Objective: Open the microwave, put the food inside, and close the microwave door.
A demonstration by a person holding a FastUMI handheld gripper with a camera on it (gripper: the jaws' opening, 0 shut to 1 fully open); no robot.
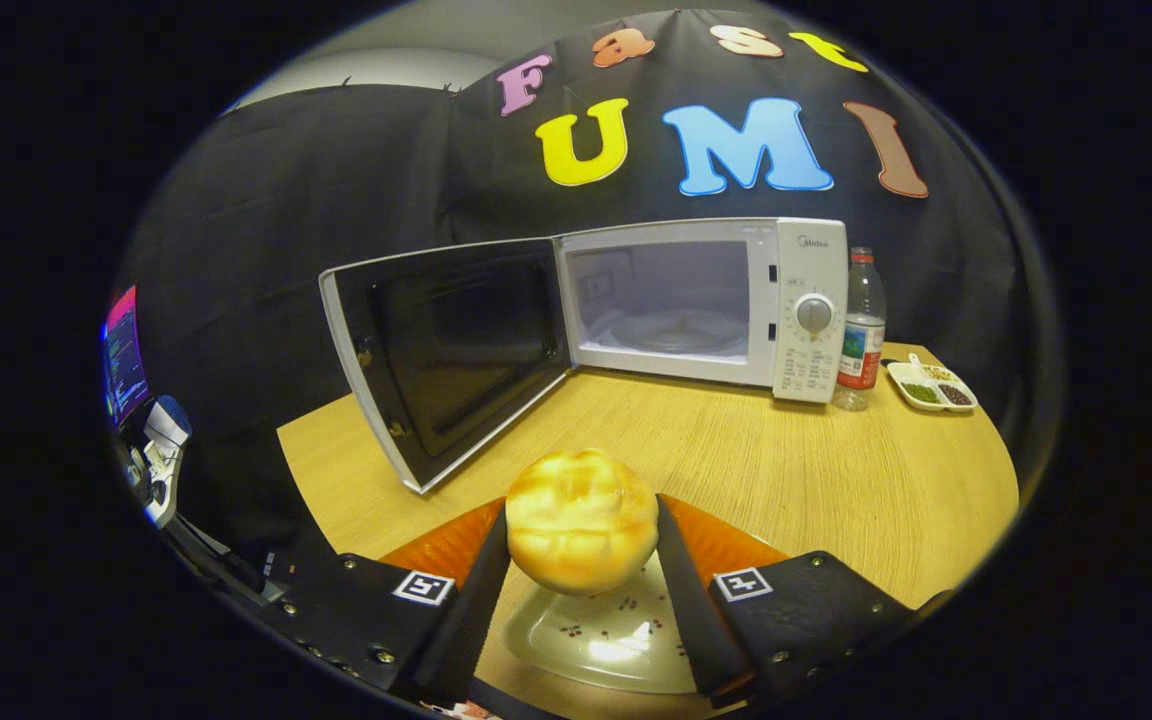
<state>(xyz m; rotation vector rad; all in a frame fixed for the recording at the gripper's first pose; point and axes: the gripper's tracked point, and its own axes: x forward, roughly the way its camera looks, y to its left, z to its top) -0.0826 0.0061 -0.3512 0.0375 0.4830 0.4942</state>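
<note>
Tool (582, 545): its two fingers are clamped on the bun, one flat pad pressing each flank; square printed markers sit on the finger bodies.
Bun (581, 520): round, golden, glossy crust with cracked patches; held between the fingers, lifted above the plate.
Plate (608, 640): pale, smooth, shiny, with small dark speckles; lies on the worktop under the bun, between the fingers.
Microwave (701, 300): white, boxy, stands on the worktop well beyond the fingers, against the black cloth wall; cavity lit and pale, with a round glass turntable on its floor.
Door (446, 350): swung wide open on its left hinge, white frame around a dark glossy window.
Control panel (812, 312): on the microwave's right side, one round dial above printed marks.
Bottle (862, 330): clear plastic, red cap, just beside the microwave's right side.
Small tray (931, 387): white, divided, with green and dark contents; near the bottle.
Worktop (836, 470): yellow wood with fine straight grain.
</note>
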